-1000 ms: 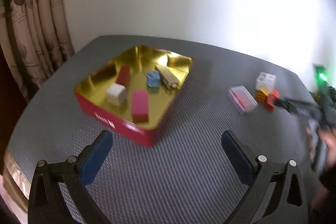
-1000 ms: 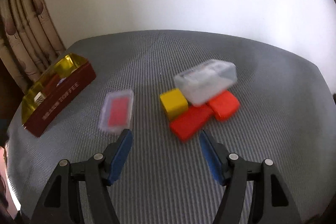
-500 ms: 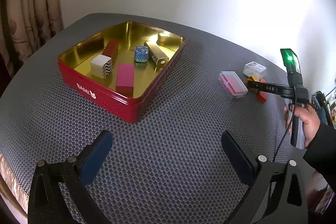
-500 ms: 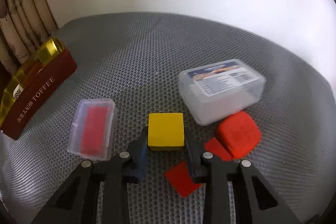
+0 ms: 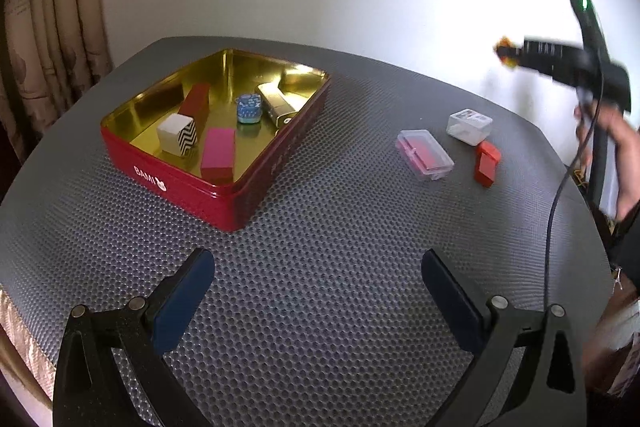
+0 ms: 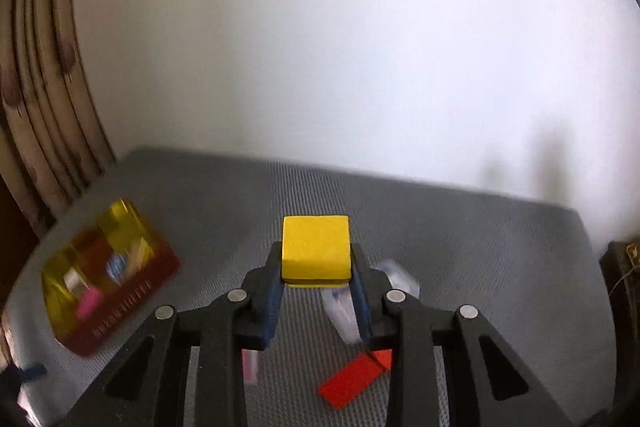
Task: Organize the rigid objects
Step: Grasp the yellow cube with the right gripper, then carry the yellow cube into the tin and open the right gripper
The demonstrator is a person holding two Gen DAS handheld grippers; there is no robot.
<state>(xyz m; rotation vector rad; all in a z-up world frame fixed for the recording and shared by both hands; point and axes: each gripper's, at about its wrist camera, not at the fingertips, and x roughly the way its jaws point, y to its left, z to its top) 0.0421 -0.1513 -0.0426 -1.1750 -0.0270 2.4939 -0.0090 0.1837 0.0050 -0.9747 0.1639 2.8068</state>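
Yellow block (image 6: 315, 250) is clamped in right gripper (image 6: 316, 283) above the mat (image 5: 320, 287); left gripper (image 5: 318, 301) gapes wide, holding nothing.

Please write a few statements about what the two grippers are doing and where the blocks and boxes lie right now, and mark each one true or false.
1. The right gripper is shut on the yellow block. True.
2. The left gripper holds a red block. False: it is open with nothing between its fingers, above the grey mat.
3. The red tin already holds several items, among them a pink block and a zigzag-patterned cube. True.
4. The clear case with red contents lies inside the tin. False: it lies on the mat to the right of the tin.
5. The yellow block rests on the mat. False: it is lifted above it.
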